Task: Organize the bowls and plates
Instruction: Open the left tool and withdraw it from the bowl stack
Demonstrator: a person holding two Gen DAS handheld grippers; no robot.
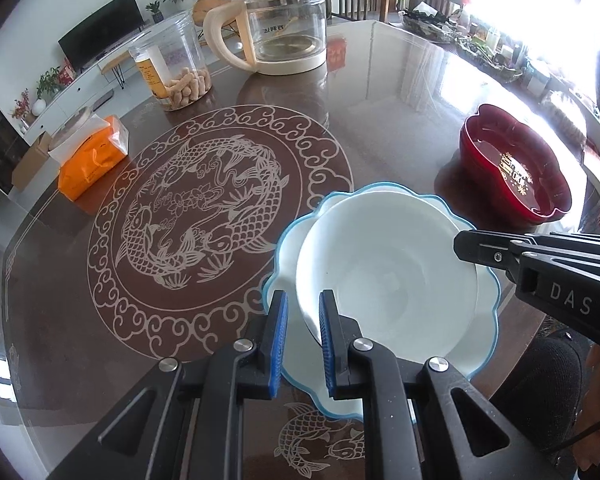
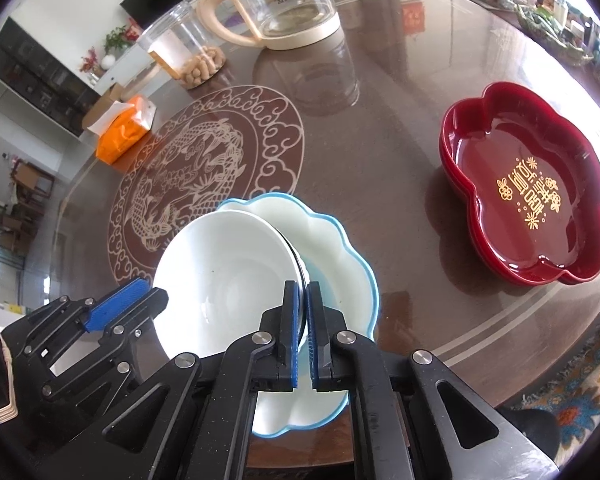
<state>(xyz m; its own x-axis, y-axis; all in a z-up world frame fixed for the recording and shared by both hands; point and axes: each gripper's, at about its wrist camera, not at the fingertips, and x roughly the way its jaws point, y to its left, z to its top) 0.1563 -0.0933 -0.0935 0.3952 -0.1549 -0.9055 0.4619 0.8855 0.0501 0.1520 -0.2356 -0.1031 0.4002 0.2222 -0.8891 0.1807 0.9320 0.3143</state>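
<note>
A white bowl (image 1: 388,272) (image 2: 220,272) lies over a white scalloped plate with a blue rim (image 1: 288,256) (image 2: 332,248) on the brown glass table. My left gripper (image 1: 303,301) is shut on the bowl's near-left rim, and it shows at the left of the right wrist view (image 2: 156,296). My right gripper (image 2: 302,292) is shut on the opposite rim, and its black tip reaches in from the right in the left wrist view (image 1: 460,248). The bowl looks slightly tilted. Whether it rests on the plate I cannot tell.
A dark red flower-shaped dish (image 1: 516,172) (image 2: 528,192) stands to the right. At the back are a glass kettle (image 1: 284,24) (image 2: 284,4), a clear jar of snacks (image 1: 172,68) (image 2: 184,48) and an orange tissue pack (image 1: 92,160) (image 2: 124,136). The table's fish medallion (image 1: 204,200) lies left of the plate.
</note>
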